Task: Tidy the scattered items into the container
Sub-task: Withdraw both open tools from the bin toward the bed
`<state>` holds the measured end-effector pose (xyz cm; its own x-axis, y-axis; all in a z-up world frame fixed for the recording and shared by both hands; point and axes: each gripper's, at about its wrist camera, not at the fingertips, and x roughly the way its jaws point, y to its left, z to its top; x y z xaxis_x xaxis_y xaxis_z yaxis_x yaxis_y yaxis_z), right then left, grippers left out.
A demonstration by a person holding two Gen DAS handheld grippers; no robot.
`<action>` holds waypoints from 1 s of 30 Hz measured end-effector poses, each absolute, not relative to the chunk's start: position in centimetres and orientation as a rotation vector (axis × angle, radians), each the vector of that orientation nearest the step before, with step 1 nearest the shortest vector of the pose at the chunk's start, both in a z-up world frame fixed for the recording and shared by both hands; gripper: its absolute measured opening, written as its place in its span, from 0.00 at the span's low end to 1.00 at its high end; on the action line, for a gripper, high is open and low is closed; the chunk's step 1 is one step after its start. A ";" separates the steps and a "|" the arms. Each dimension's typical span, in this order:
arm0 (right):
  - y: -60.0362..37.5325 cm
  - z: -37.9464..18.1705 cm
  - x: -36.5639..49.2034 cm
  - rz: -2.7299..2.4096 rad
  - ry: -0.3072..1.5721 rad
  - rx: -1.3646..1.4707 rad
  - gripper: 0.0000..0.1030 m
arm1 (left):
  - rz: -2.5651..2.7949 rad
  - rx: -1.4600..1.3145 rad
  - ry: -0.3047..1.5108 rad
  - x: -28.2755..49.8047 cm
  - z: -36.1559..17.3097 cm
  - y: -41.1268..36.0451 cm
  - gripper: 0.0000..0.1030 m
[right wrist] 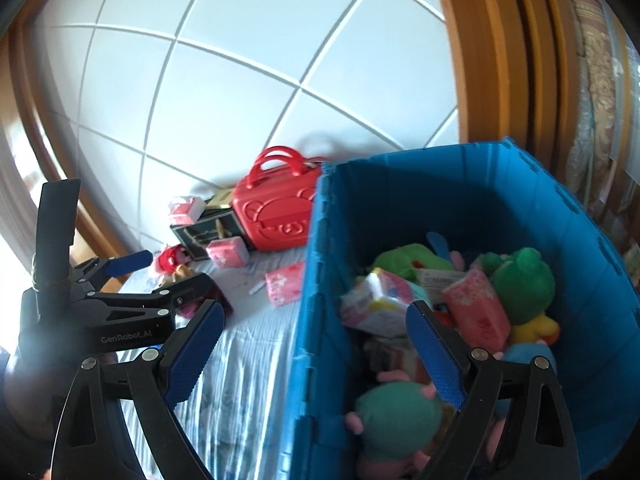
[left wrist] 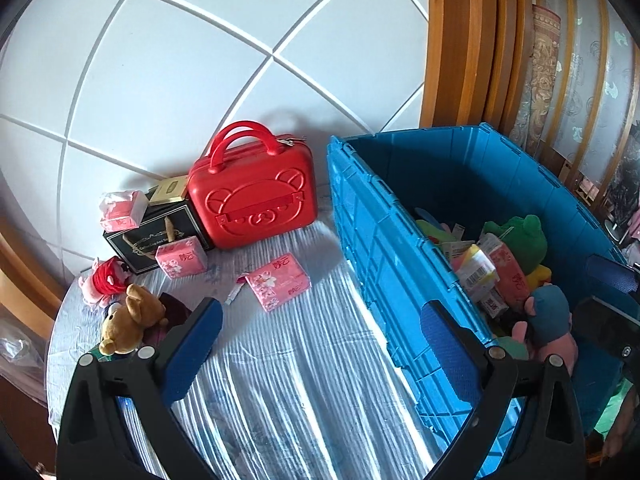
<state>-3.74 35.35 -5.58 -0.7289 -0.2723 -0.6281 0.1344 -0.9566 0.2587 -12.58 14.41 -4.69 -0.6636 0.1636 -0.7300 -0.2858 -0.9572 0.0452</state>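
Standing on the striped cloth (left wrist: pixel 280 360), the blue crate (left wrist: pixel 400 280) is taking the right part of the surface, its long axis running from the near edge toward the far wall, its open top facing up. Inside it plush toys and pink packets are lying in a heap, among them a green frog toy (right wrist: pixel 524 280). A red bear-face case (left wrist: pixel 256 204) is standing upright near the far edge, handles up, just beside the crate's far left corner. Left of it a black gift box (left wrist: pixel 160 236) is sitting with pink tissue packs around it; one flat pink pack (left wrist: pixel 280 284) is lying alone on the cloth, tilted. A brown teddy bear (left wrist: pixel 128 320) is lying near the left edge.

The left gripper (left wrist: pixel 320 344) is hanging wide open over the cloth and the crate's left wall, holding nothing. The right gripper (right wrist: pixel 316 352) is also spread wide and empty, straddling the crate's left wall.
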 end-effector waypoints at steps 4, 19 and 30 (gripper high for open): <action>32.8 -5.5 -4.6 -2.676 -0.260 1.027 0.92 | 2.689 -1.157 0.208 -12.8 -4.9 11.4 0.98; 23.2 -8.5 -6.5 -2.594 -0.171 1.101 0.99 | 2.767 -1.239 0.146 -13.4 -7.1 0.4 0.98; 17.3 -12.8 -9.3 -2.587 -0.154 1.205 0.99 | 2.783 -1.364 0.128 -15.2 -12.2 -8.1 0.98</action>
